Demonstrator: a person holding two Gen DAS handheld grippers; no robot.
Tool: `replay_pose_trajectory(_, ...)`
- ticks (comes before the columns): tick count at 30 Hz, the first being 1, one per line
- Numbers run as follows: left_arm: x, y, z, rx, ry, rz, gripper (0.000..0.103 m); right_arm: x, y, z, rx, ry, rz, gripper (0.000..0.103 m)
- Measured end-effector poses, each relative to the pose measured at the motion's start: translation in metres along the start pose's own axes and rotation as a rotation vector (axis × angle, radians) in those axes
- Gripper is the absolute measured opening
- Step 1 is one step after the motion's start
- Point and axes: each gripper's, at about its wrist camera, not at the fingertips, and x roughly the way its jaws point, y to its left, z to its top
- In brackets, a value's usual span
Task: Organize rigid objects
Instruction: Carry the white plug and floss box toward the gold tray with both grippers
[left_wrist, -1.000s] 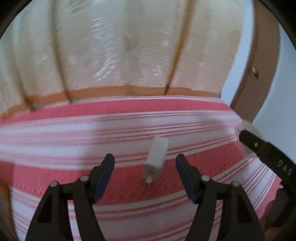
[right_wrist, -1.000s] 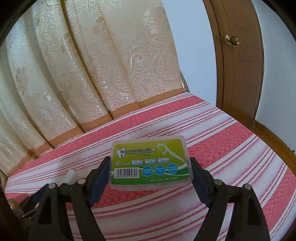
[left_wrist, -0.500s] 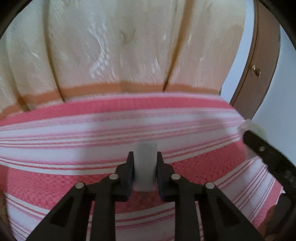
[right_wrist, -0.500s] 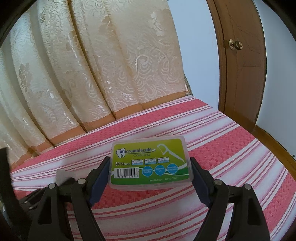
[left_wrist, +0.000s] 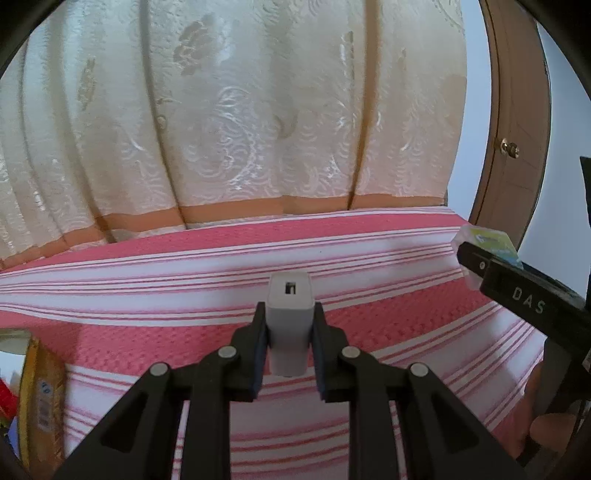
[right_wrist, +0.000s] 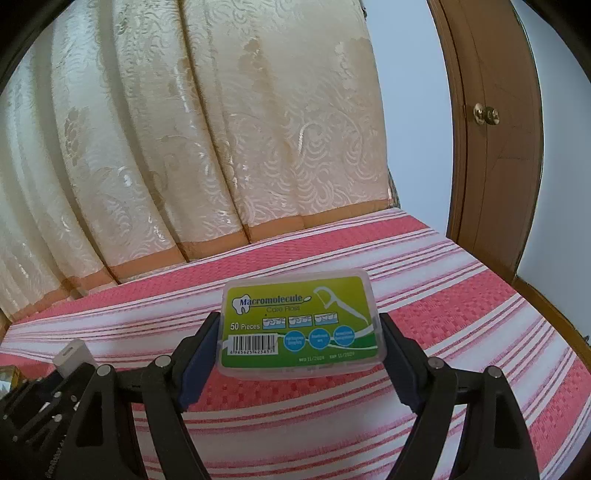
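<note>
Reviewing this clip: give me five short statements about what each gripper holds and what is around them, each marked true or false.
1. The left gripper is shut on a white charger. True.
2. The right gripper holds nothing. False: it grips a floss box.
3. The floss box label says 50 pieces. True.
4. The cloth under the grippers is plain blue. False: it is striped pink and white.
5. A curtain hangs behind the cloth, with a wooden door to its right. True.
</note>
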Motion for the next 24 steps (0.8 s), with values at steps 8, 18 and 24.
replay_pose_trajectory(8,-0.009,0.009,-0.008,-0.011,-0.014,0.001,0.020,-0.017,0.006,-0.007,0.002,-0.053,-0.047,0.083)
replay_pose_trajectory(18,-0.021,0.013,-0.016,-0.005,-0.028,-0.010,0.020,-0.039,0.010,-0.020,0.033,-0.071,-0.074,0.083)
replay_pose_trajectory(24,-0.031,0.018,-0.021,-0.006,-0.035,-0.012,0.020,-0.053,0.022,-0.029,0.016,-0.090,-0.073,0.083)
